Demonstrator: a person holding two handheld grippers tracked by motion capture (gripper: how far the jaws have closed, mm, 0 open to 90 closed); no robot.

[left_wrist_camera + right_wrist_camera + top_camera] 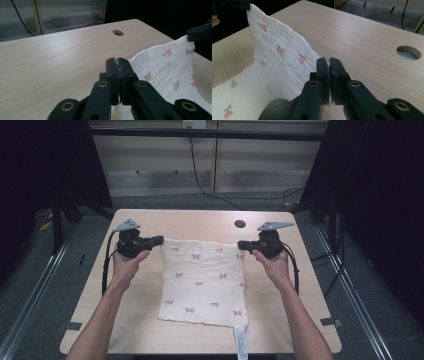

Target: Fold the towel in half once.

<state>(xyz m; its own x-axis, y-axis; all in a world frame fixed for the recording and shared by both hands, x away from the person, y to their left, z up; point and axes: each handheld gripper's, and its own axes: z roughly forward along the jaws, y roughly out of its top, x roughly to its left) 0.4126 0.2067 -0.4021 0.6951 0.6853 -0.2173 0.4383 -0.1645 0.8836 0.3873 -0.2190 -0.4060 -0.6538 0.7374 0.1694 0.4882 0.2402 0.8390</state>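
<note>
A white cloth (205, 282) printed with small red flowers lies spread on the wooden table (145, 335), its far edge lifted. My left gripper (161, 240) is shut on the cloth's far left corner, my right gripper (241, 244) on its far right corner. In the left gripper view the jaws (117, 60) pinch the cloth (165, 65), which rises toward the other gripper (200, 31) at upper right. In the right gripper view the closed jaws (327, 60) hold the cloth (279, 62), which stretches to the upper left. A white label (240, 340) hangs from the near edge.
A round cable hole (240, 224) sits in the table near the far right corner. Cabinets (210, 160) and a hanging cable stand behind the table. Dark curtains flank both sides. Bare tabletop lies left and right of the cloth.
</note>
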